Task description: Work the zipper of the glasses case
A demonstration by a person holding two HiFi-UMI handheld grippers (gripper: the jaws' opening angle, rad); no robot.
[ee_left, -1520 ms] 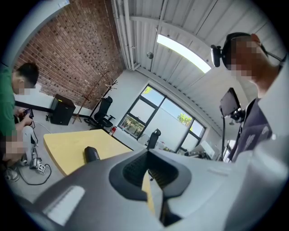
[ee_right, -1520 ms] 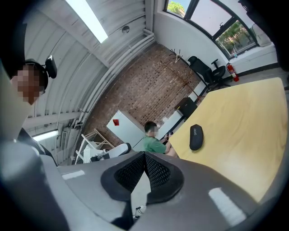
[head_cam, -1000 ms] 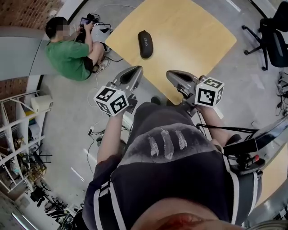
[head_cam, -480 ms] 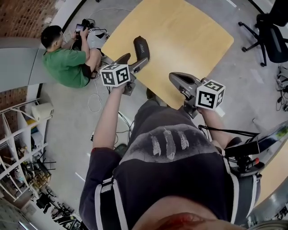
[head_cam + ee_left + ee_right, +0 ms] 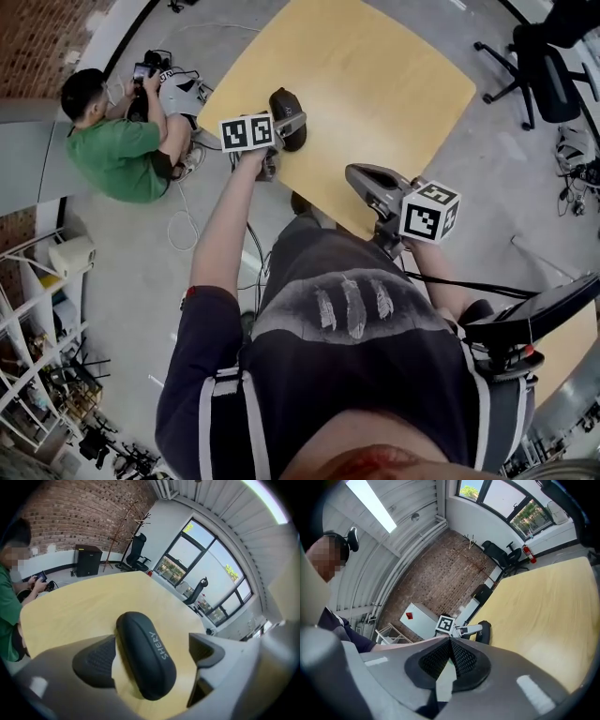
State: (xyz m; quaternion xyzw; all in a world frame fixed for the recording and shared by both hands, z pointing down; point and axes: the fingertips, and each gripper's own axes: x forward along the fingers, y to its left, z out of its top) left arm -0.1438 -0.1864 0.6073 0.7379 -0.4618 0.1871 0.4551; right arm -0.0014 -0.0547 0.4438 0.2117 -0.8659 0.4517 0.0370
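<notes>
Light wooden table [image 5: 375,84] with rounded corners, on a grey floor [image 5: 141,272]. Person in green shirt [image 5: 117,155] seated on the floor just beside one table corner (holding a small dark device). Black office chair [image 5: 539,70] stands apart, off the opposite side. Brick wall [image 5: 79,513] behind, with a black cabinet [image 5: 87,560] and a bare coat stand [image 5: 127,531] near it. Large windows [image 5: 206,583]. Cluttered shelving [image 5: 37,375] at the frame edge.

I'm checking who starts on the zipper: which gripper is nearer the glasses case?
Left. The left gripper straddles the glasses case, its fingers opening either side without touching it; the right gripper, fingers shut and empty, is well short of it.
</notes>
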